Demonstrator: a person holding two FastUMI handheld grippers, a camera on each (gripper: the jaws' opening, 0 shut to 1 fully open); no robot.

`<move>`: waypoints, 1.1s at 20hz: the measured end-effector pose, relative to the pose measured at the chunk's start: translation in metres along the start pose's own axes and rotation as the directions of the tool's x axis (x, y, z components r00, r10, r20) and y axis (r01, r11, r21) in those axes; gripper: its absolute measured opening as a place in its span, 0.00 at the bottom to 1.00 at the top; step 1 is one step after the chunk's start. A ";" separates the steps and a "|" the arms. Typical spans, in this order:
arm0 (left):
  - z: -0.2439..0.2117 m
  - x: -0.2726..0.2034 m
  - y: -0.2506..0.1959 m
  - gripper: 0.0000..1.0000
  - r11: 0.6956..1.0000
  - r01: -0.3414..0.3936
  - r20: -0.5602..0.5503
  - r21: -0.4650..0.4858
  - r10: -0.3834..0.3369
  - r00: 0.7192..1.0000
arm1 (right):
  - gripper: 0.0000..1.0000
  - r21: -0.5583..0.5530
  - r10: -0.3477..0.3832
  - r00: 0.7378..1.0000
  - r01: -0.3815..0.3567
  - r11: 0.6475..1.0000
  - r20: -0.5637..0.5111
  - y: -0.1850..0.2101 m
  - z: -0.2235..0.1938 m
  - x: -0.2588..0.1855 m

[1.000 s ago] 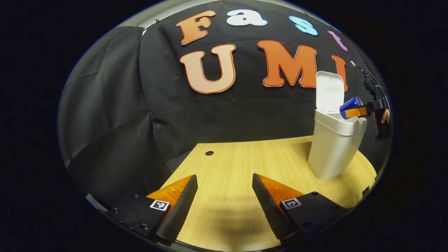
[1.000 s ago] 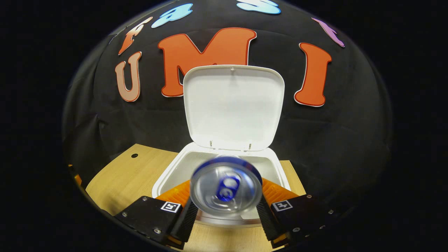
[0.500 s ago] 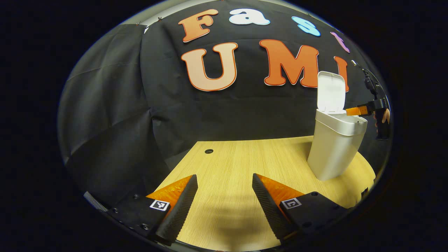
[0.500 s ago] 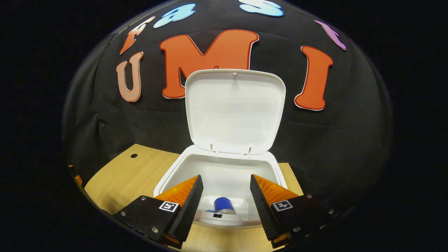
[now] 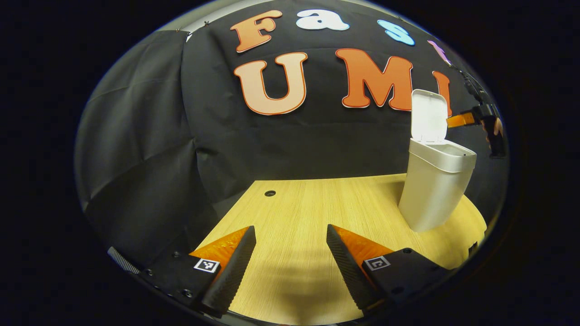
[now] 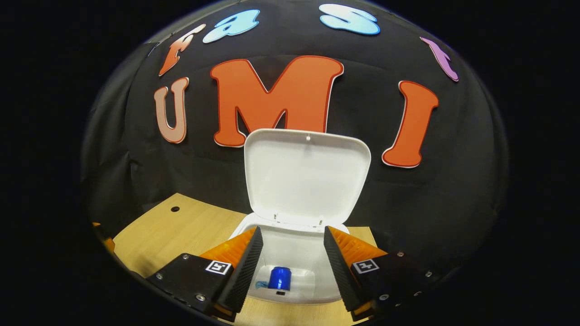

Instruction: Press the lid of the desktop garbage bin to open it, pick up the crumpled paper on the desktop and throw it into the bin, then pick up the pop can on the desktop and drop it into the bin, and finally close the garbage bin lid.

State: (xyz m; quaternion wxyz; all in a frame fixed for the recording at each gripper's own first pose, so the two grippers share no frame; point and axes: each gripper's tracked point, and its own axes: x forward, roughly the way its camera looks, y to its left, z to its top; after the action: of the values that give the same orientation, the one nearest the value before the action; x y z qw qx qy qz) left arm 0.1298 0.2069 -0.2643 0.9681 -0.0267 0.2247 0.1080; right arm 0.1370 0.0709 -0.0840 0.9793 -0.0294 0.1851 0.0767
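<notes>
One pop can (image 6: 279, 277) lies inside the bin (image 6: 290, 244), below the spread right gripper (image 6: 290, 267).

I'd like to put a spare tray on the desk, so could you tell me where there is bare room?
The wooden desktop lies bare from the small round hole near the wall across to the bin, and forward to the left gripper. The right end is crowded: the bin stands there, lid raised, with the right gripper above its mouth.

Black cloth wall (image 5: 149, 136) hangs behind and to the side, creased in folds at the corner seam. Light wood-grain surface (image 5: 308, 217) below, with a small round hole (image 5: 270, 193) near its far edge. Soft shadow on the near wood.
</notes>
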 end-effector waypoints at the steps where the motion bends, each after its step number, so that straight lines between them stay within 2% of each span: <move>1: -0.001 0.002 0.001 1.00 1.000 0.000 -0.003 0.000 0.000 1.000 | 0.82 0.005 0.004 1.000 -0.004 1.000 0.016 -0.001 0.012 0.000; 7: -0.002 0.002 0.016 1.00 1.000 -0.013 -0.003 0.005 0.013 1.000 | 0.82 -0.036 -0.025 0.997 0.028 0.999 0.072 -0.015 0.082 -0.002; 14: -0.011 -0.004 0.034 1.00 0.999 -0.049 -0.010 -0.022 0.049 0.999 | 0.82 -0.050 -0.028 0.996 0.032 0.998 0.089 -0.011 0.133 0.003; 22: -0.028 -0.008 0.052 1.00 0.994 -0.089 -0.029 -0.056 0.088 0.996 | 0.82 0.042 -0.017 0.998 0.014 0.999 0.066 -0.016 0.151 0.033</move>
State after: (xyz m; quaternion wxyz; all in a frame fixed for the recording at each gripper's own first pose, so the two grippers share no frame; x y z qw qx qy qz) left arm 0.0993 0.2529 -0.2856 0.9581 -0.0457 0.2354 0.1568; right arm 0.2238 0.0725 0.0452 0.9859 -0.0078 0.1538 0.0660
